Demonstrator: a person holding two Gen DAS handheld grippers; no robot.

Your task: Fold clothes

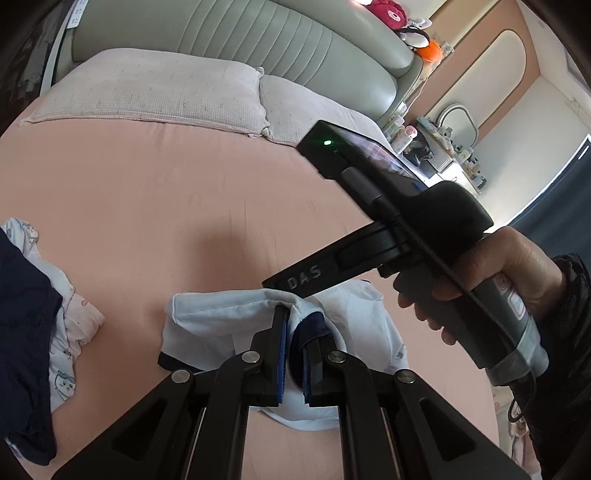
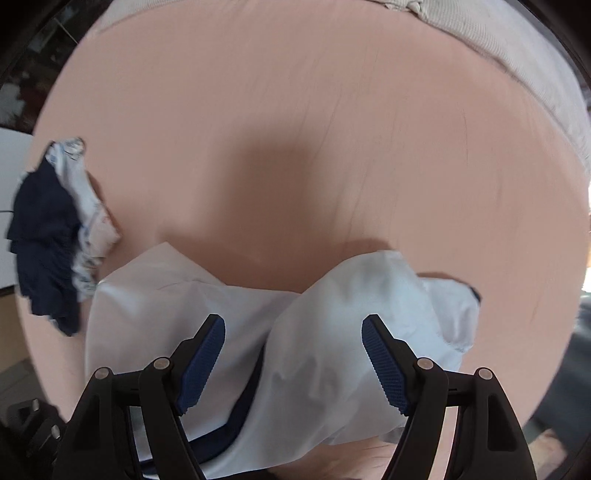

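Wide bare stretch of the pink bed [image 2: 295, 122] lies ahead of me, open for either gripper to sweep across. On my left, a heap of navy and printed clothes [image 2: 55, 236] sits at the bed's edge and blocks that side. The pale blue shirt [image 2: 332, 332] is bunched in two humps directly under me, close against my working space. From the left wrist view, the right gripper [image 1: 284, 282] and the hand [image 1: 491, 277] holding it cross the right side, above the shirt. Pillows [image 1: 147, 88] and the padded headboard [image 1: 258, 33] close off the far end.
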